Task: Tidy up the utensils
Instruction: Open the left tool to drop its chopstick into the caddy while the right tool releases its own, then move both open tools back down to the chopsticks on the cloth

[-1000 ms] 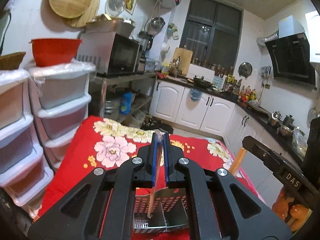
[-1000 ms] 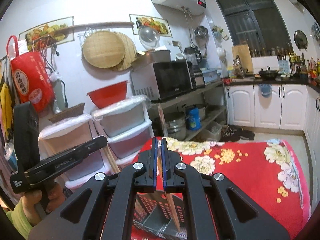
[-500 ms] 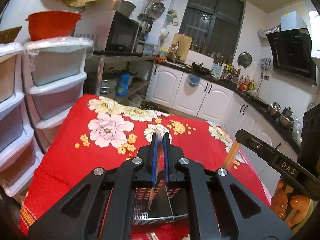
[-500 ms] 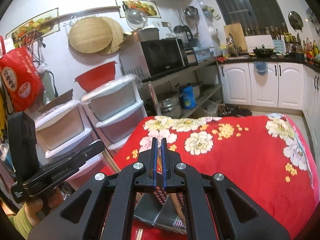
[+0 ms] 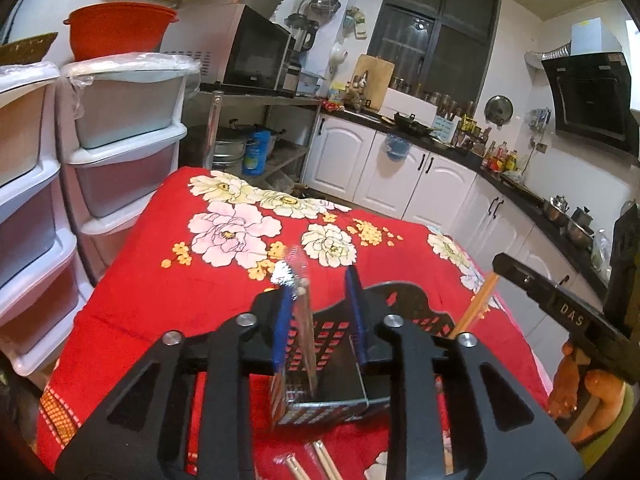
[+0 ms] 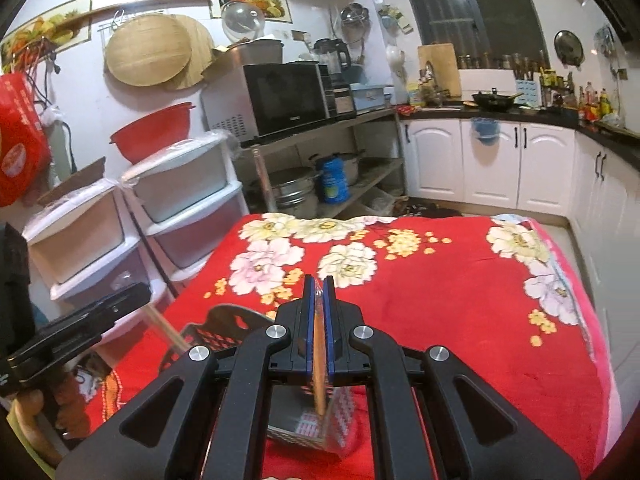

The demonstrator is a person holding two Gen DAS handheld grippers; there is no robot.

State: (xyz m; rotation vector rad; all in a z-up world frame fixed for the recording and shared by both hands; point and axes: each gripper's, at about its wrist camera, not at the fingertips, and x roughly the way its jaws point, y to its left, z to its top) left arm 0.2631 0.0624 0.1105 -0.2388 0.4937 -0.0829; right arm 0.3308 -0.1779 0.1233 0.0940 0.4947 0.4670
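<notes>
A black perforated utensil holder (image 5: 336, 364) stands on the red flowered cloth (image 5: 224, 280), right below both grippers. My left gripper (image 5: 320, 312) is open; a wrapped pair of chopsticks (image 5: 304, 336) leans loose against its left finger and reaches down into the holder. My right gripper (image 6: 319, 316) is shut on a wrapped pair of wooden chopsticks (image 6: 319, 364) that points down into the holder (image 6: 304, 420). That pair also shows in the left wrist view (image 5: 476, 304). Loose chopsticks (image 5: 316, 460) lie on the cloth in front of the holder.
White plastic drawer stacks (image 5: 124, 152) stand left of the table, with a red bowl (image 5: 116, 32) on top. A metal shelf with a microwave (image 5: 248, 48) and pots is behind. White cabinets (image 5: 400, 172) line the far wall and right side.
My left gripper has opened and let go of its chopsticks, which now lean in the holder. Both grippers have come down closer to the holder. The right gripper stays shut on its chopsticks.
</notes>
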